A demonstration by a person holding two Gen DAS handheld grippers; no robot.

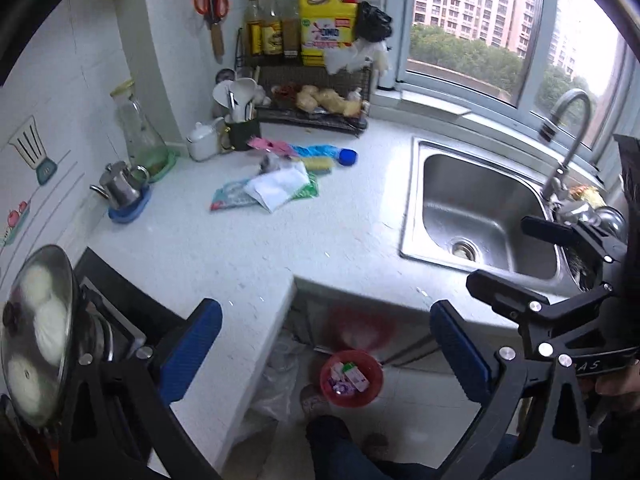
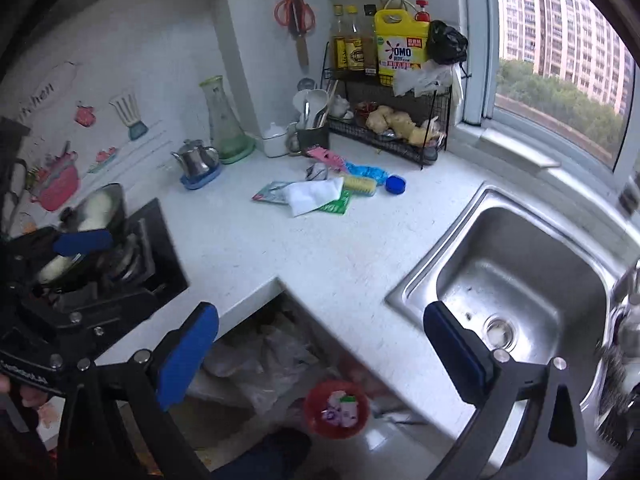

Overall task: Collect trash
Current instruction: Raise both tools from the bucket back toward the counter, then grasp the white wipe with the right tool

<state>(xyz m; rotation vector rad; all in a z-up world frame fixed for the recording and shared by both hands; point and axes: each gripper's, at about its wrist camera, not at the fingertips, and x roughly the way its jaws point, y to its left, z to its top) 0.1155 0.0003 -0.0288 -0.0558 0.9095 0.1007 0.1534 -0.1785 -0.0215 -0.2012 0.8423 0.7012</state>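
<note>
bench [image 1: 248, 248]: white speckled L-shaped top, seen from above in both wrist views; steel sink [image 1: 480, 216] set into it under the window.
trash pile [image 1: 276, 176]: clustered at the back of the bench, just in front of the wire rack [image 1: 316, 92]; well apart from both tongs.
white sheet [image 2: 314, 196]: largest piece, creased, laid over a green wrapper [image 2: 338, 205] and a teal-grey packet [image 2: 269, 194].
blue crumpled wrapper [image 2: 366, 171]: behind a yellow brush-like piece [image 2: 360, 185]; pink wrapper [image 2: 328, 157] next to it.
blue bottle cap [image 2: 396, 184]: round, at the right end of the pile.
red bin [image 1: 351, 378]: on the floor below the bench edge, small packets seen inside.
left tongs [image 1: 324, 354]: released, blue pads spread wide, nothing held.
right tongs [image 2: 320, 354]: released, pads spread wide, nothing held.
</note>
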